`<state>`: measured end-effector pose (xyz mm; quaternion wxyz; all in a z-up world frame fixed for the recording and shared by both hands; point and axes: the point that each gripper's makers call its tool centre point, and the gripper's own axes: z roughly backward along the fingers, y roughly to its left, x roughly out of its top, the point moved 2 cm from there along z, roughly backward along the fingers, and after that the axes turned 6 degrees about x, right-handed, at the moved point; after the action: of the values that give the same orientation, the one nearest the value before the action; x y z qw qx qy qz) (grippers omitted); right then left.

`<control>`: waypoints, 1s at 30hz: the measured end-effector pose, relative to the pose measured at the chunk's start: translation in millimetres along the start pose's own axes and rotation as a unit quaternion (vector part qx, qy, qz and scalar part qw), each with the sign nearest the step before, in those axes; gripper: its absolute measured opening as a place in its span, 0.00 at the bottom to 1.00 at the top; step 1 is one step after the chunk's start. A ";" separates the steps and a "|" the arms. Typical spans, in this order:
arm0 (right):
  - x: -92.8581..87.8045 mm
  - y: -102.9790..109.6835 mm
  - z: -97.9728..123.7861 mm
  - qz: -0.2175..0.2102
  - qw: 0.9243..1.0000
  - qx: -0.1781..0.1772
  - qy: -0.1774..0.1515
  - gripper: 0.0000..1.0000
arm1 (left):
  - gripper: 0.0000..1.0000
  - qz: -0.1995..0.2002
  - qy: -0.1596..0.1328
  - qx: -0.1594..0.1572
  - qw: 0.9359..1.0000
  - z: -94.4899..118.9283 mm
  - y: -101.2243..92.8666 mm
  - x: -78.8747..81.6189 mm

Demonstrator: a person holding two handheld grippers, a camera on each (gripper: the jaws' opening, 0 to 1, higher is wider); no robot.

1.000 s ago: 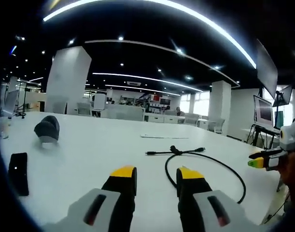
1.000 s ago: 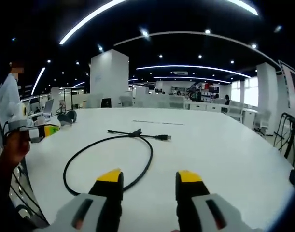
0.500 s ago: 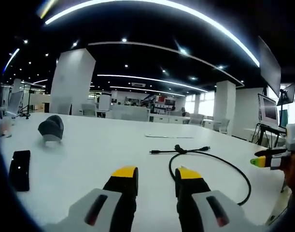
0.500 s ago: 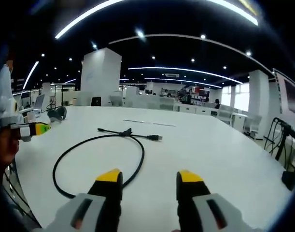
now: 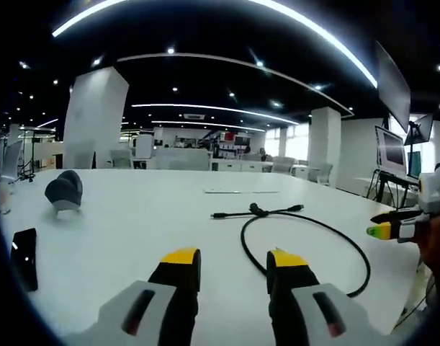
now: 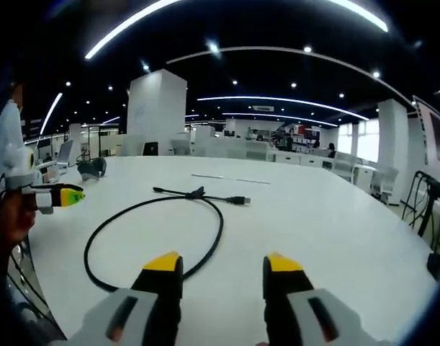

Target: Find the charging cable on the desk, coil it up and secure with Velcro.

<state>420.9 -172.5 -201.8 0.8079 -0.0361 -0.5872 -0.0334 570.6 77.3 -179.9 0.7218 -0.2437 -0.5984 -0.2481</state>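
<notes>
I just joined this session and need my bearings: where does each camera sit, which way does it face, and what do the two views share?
Left gripper view: rides the left gripper, low over the white desk, facing the looped charging cable; the right gripper enters from the right.
Right gripper view: rides the right gripper, facing the cable's loop; the left gripper and a hand show at left.
Shared: the cable, the desk, each other's gripper.

Left gripper [image 5: 232, 263] and right gripper [image 6: 224, 268] hover, fingers parted.
</notes>
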 end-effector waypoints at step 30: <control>-14.7 1.2 -0.4 -0.008 1.000 0.008 0.007 0.45 | 0.38 -0.019 0.023 0.002 1.000 2.0 -1.6 -11.1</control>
<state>416.9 -171.2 -215.9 0.8119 -0.0251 -0.5822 -0.0352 566.3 78.2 -190.3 0.7313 -0.2251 -0.5865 -0.2656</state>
